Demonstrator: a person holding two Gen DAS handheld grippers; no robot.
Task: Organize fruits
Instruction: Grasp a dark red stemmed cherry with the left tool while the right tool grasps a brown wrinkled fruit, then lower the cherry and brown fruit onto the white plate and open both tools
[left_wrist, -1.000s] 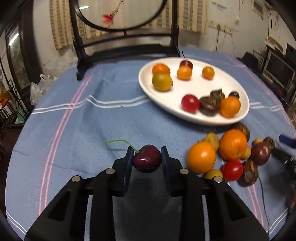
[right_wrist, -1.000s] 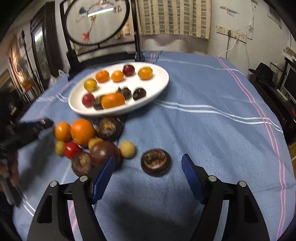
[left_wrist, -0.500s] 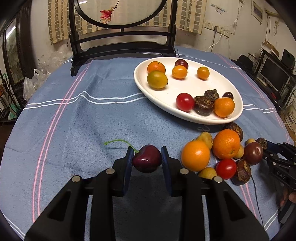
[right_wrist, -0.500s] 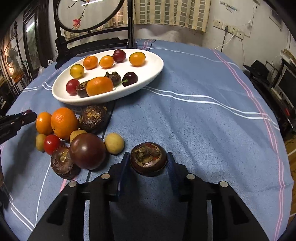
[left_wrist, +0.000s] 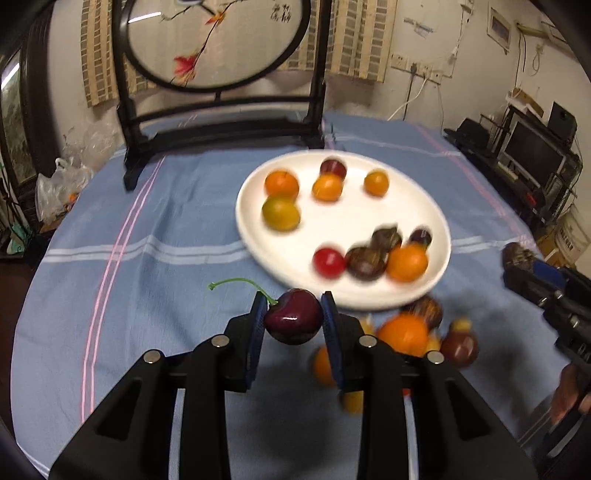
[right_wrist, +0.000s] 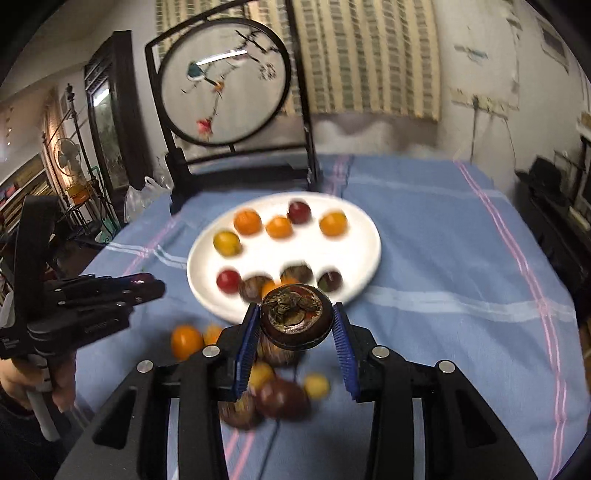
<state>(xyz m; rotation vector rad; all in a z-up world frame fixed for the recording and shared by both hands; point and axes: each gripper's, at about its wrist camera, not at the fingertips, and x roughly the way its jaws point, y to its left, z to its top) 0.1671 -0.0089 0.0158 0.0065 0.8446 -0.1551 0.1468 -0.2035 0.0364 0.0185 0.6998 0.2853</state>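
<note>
A glossy dark-red cherry (left_wrist: 293, 320) with a curved green stem hangs clamped above the blue cloth. A round, dark-brown, crusty-topped fruit (right_wrist: 295, 317) is likewise held aloft. More small fruits lie on the white oval plate (left_wrist: 369, 221).

The cherry (left_wrist: 293, 316) has smooth, glossy dark skin. The dark brown fruit (right_wrist: 294, 318) looks matt, its top rough and crusty. The plate (left_wrist: 436, 221) is glossy white, probably ceramic, though blurred. The tablecloth (left_wrist: 147, 295) is matt woven blue cloth.
</note>
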